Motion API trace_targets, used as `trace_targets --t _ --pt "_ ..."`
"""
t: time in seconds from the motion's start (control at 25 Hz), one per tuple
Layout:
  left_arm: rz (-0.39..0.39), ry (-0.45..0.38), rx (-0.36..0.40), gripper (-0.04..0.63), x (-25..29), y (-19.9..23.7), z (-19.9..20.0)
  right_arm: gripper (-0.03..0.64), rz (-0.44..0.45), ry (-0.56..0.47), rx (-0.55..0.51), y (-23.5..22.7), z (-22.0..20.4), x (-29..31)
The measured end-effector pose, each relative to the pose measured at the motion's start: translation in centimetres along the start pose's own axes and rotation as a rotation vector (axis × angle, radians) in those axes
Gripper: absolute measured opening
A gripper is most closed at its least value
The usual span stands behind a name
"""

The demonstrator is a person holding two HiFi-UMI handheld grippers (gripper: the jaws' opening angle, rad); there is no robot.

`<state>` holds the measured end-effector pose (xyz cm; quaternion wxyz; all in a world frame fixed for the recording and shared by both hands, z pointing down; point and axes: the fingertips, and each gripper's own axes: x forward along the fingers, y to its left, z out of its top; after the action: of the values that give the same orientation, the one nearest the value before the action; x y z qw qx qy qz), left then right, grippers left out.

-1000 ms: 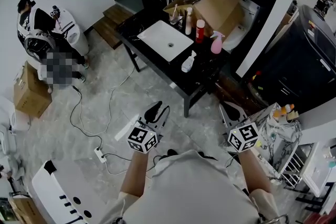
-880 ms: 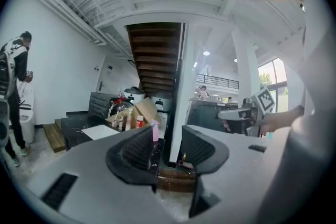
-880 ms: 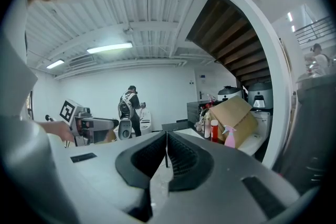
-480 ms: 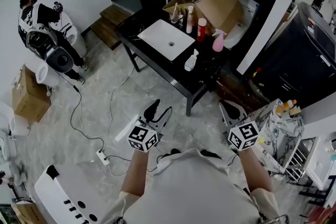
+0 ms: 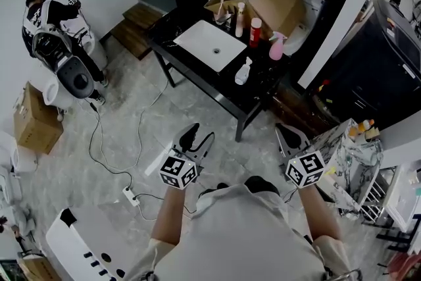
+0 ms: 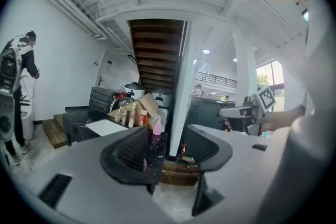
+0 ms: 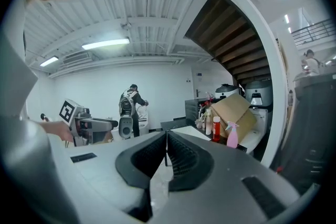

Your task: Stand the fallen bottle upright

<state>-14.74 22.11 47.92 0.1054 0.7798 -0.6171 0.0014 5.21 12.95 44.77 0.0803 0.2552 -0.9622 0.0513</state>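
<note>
Facing the fallen bottle (image 5: pixel 243 71), you carry the left gripper (image 5: pixel 197 137) just opened and empty, probably for grasping; right gripper (image 5: pixel 290 136) clenched, empty.

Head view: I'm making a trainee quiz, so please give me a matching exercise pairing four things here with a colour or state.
1 left gripper
2 right gripper
3 spray bottle beside the cardboard box
4 sink basin

A white
B jaws together
C pink
D jaws apart

Pairs: 1-D, 2-B, 3-C, 4-A.

The left gripper's jaws have just been opening, with nothing between them.
</note>
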Motion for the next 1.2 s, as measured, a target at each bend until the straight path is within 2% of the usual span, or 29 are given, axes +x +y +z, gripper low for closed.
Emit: trace_targets --t 0.6,1.2 --pt "0.014 0.019 -0.015 0.236 2.5 2.1 -0.3 0.034 -0.008 0.022 0.037 -2.5 -0.9 2.8" --pt "0.054 0.058 -0.041 0.236 13.3 6.4 0.8 0.034 0.044 0.068 0.059 -11.8 -0.3 11.4"
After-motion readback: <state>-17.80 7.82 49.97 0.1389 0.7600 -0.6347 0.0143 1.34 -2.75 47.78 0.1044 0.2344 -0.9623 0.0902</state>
